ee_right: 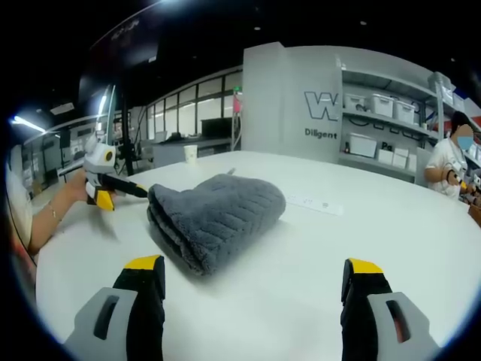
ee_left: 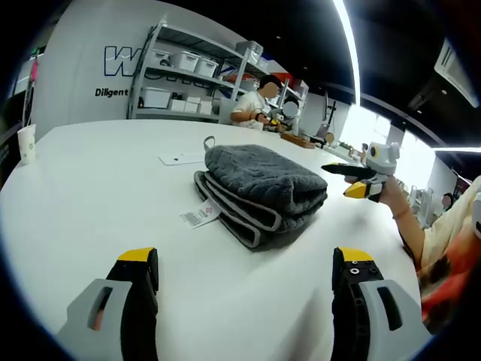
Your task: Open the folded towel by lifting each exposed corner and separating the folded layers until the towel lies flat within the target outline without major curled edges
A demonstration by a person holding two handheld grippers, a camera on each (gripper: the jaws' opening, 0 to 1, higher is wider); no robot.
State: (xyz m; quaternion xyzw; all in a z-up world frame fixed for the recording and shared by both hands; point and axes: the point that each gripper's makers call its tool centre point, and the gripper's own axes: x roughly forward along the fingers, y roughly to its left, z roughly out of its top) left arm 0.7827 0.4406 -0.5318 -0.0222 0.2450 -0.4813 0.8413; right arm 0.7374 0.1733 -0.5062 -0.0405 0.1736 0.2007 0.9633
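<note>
The folded grey towel [ee_left: 259,192] lies thick and rounded near the middle of the white table [ee_left: 90,203], its stacked folded edges facing me and a white tag [ee_left: 199,216] sticking out at its near left. My left gripper [ee_left: 246,263] is open, short of the towel, touching nothing. In the right gripper view the towel [ee_right: 218,214] lies ahead and slightly left, its folded edge turned to the left. My right gripper [ee_right: 254,269] is open above bare table [ee_right: 316,256]. Each gripper shows in the other's view, held by a hand beside the towel: right gripper [ee_left: 347,180], left gripper [ee_right: 124,194].
A white paper slip [ee_left: 180,158] lies behind the towel, paper slip [ee_right: 316,203]. A paper cup [ee_left: 26,143] stands near the far table edge, cup [ee_right: 191,153]. Shelves with white bins [ee_left: 180,71] and a seated person [ee_left: 259,105] are beyond the table.
</note>
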